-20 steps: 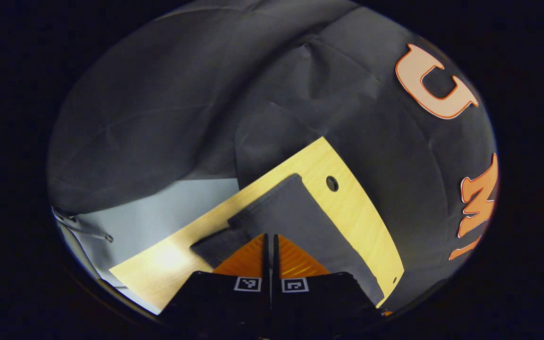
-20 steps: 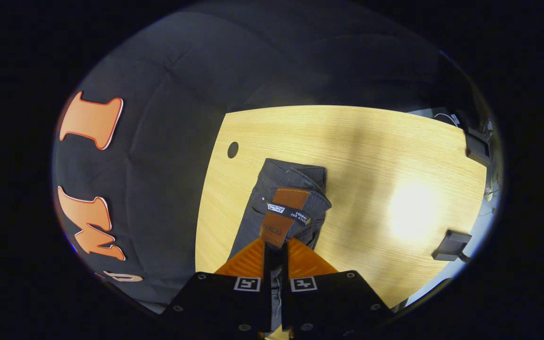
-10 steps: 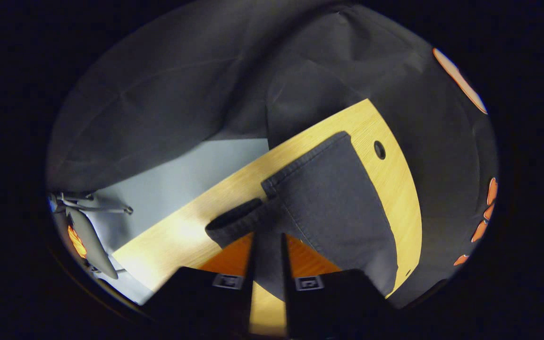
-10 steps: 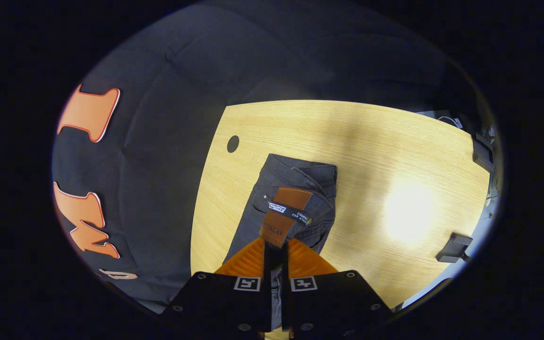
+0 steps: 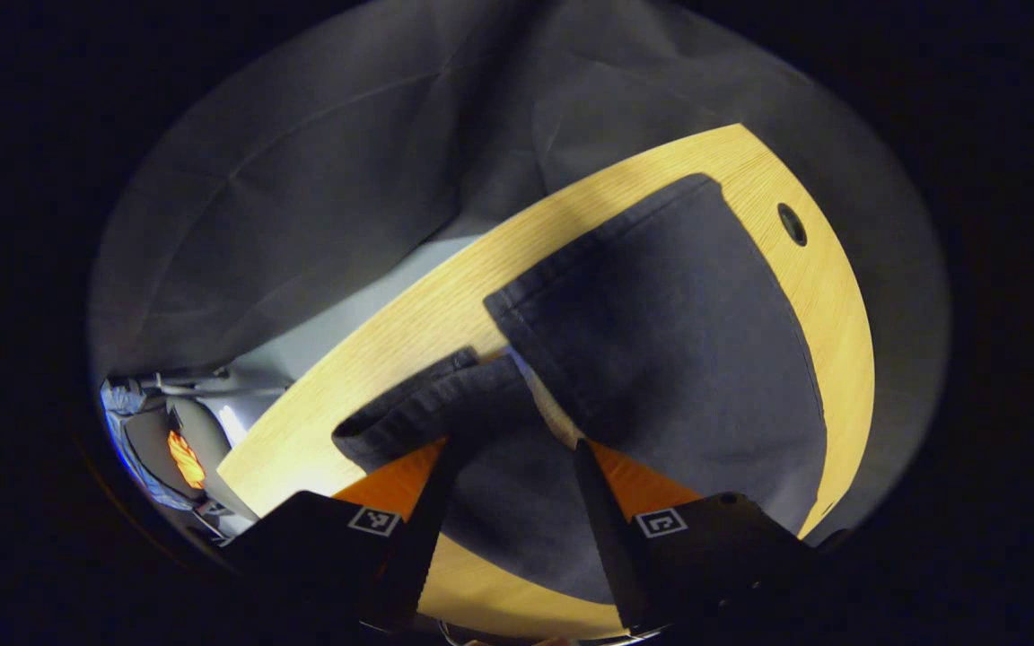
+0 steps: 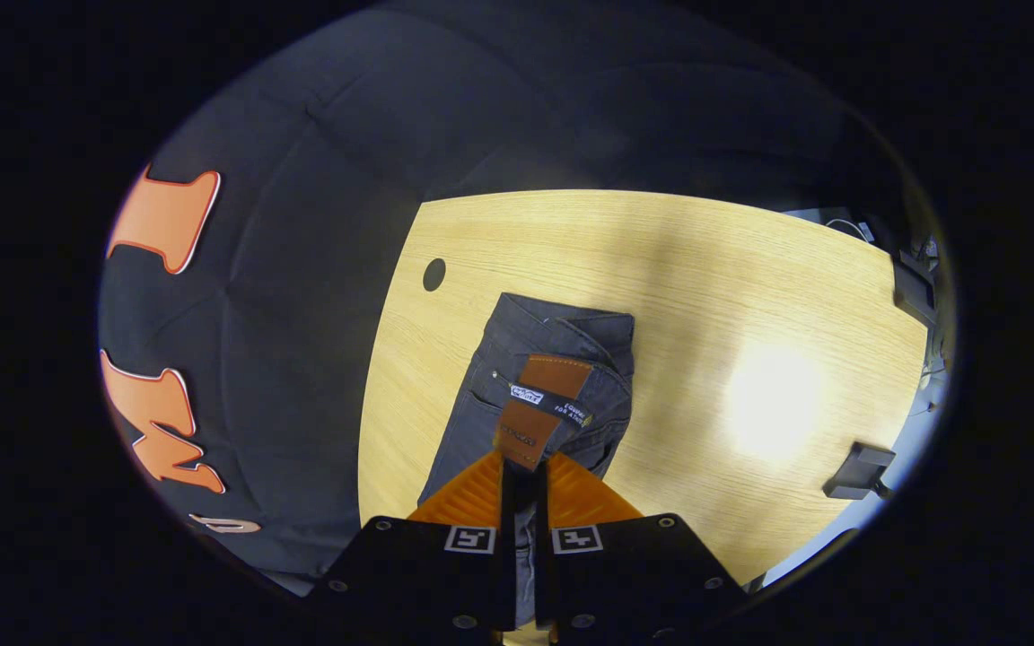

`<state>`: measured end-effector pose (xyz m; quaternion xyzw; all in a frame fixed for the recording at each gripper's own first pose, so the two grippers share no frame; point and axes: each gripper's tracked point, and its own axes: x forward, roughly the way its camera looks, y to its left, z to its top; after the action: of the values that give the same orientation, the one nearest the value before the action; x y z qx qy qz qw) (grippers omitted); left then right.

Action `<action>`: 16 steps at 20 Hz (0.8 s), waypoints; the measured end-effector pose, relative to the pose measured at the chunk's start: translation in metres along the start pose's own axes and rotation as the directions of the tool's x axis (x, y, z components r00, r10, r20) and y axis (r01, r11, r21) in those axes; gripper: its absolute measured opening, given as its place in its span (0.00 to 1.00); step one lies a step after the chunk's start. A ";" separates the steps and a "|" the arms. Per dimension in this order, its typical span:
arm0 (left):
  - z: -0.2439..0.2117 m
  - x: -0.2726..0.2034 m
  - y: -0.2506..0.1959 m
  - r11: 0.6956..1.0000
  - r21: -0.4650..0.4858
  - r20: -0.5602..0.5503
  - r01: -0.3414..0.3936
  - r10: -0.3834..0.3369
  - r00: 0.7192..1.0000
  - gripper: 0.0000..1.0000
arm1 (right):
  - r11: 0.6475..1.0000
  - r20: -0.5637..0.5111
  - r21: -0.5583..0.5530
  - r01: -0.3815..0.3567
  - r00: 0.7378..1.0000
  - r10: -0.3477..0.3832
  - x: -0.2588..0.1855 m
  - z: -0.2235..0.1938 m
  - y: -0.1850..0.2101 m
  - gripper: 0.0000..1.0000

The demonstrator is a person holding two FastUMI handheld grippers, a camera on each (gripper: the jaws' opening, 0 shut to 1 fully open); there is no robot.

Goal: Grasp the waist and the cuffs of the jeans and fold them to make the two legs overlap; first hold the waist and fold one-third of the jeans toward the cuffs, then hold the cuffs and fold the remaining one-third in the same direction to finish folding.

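My left gripper stands wide open over the dark jeans on the wooden table. My right gripper is clamped on the jeans' waistband, by the leather patch.

You have a pale wooden bench with a round hole near its edge by the black cloth wall, a small black block at its other edge, and grey floor beyond it.
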<state>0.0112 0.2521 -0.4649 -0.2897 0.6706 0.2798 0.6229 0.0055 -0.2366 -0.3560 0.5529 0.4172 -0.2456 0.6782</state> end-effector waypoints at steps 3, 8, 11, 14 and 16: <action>0.004 0.000 0.002 1.000 0.001 0.051 0.002 -0.002 0.999 0.57 | 1.000 0.001 0.010 0.001 1.000 -0.001 0.001 0.000 -0.001 0.09; 0.004 -0.005 0.003 0.991 -0.019 0.060 0.132 -0.130 0.990 0.01 | 1.000 -0.004 0.023 0.003 1.000 -0.003 0.006 0.000 -0.005 0.09; 0.002 -0.006 0.002 0.993 0.005 0.032 0.119 -0.119 0.992 0.01 | 1.000 -0.011 0.023 0.002 1.000 -0.002 0.007 -0.001 -0.003 0.09; -0.002 -0.009 -0.002 0.997 0.041 0.001 0.061 -0.061 0.998 0.27 | 1.000 -0.014 0.030 0.004 1.000 -0.004 0.007 0.000 -0.004 0.09; -0.001 -0.007 -0.015 0.996 0.078 -0.011 0.050 -0.049 0.999 0.50 | 1.000 -0.015 0.025 0.006 1.000 -0.005 0.006 0.000 -0.006 0.09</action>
<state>0.0225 0.2416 -0.4585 -0.2830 0.6764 0.2367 0.6375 0.0040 -0.2373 -0.3645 0.5620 0.4208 -0.2484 0.6674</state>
